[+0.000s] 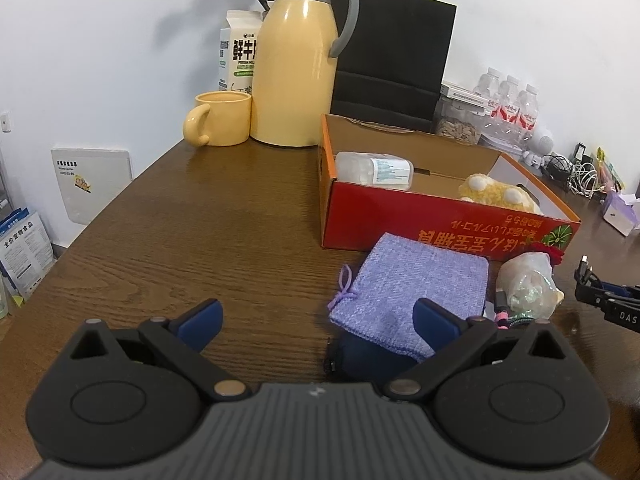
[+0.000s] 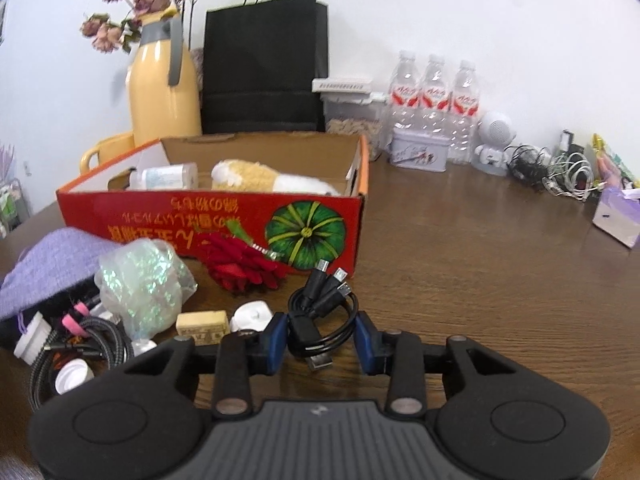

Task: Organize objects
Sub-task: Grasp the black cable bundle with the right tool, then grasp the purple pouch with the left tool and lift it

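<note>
Black USB cable coil [image 2: 320, 320] sits pinched between our right gripper [image 2: 321, 338] jaws, low over the bench [image 2: 480, 280]. We lift clear, then carry it over the red cardboard box [image 2: 224, 220] wall. Left gripper [image 1: 316, 320] jaws spread, empty.

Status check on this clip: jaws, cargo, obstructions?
Right gripper shut on coiled black cable. Left gripper open, empty, by purple pouch. Red box ahead; red flower lies between.
</note>
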`<state>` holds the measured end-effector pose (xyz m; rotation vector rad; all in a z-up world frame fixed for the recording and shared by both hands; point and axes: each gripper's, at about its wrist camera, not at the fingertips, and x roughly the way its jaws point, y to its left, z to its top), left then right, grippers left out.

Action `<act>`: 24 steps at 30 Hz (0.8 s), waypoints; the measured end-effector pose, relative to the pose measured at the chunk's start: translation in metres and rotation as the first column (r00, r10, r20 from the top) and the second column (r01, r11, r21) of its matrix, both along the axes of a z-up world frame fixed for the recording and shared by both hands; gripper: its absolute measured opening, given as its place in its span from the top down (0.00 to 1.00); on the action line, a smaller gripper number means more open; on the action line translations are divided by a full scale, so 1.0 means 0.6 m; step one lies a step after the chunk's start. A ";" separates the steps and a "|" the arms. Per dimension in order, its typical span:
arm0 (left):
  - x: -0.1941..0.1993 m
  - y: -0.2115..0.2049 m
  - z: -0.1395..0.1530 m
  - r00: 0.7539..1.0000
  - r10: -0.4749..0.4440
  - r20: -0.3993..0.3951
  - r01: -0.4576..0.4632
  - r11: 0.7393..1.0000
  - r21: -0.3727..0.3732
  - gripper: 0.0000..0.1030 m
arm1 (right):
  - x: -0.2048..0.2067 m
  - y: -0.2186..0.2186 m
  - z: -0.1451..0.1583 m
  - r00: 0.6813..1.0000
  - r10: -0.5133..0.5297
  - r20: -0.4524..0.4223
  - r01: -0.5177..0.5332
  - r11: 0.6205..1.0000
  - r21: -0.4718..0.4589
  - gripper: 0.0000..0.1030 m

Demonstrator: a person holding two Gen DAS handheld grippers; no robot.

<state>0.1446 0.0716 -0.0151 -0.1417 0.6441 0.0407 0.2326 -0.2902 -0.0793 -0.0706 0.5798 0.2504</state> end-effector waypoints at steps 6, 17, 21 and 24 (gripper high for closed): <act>0.007 -0.011 0.001 1.000 -0.017 -0.004 0.017 1.000 0.005 0.00 | -0.023 0.003 0.009 0.998 0.004 0.063 -0.005 1.000 0.017 0.67; 0.036 -0.054 0.004 0.993 -0.120 -0.019 0.121 0.992 0.038 0.00 | -0.031 0.015 0.005 0.997 0.028 0.071 -0.028 1.000 0.006 0.67; 0.057 -0.074 0.003 0.982 -0.187 -0.035 0.189 0.981 0.039 0.00 | -0.030 0.014 0.006 0.997 0.028 0.070 -0.029 1.000 0.006 0.67; 0.075 -0.093 -0.004 0.969 -0.239 -0.063 0.242 0.968 0.061 0.00 | -0.030 0.014 0.005 0.997 0.028 0.067 -0.028 1.000 0.008 0.67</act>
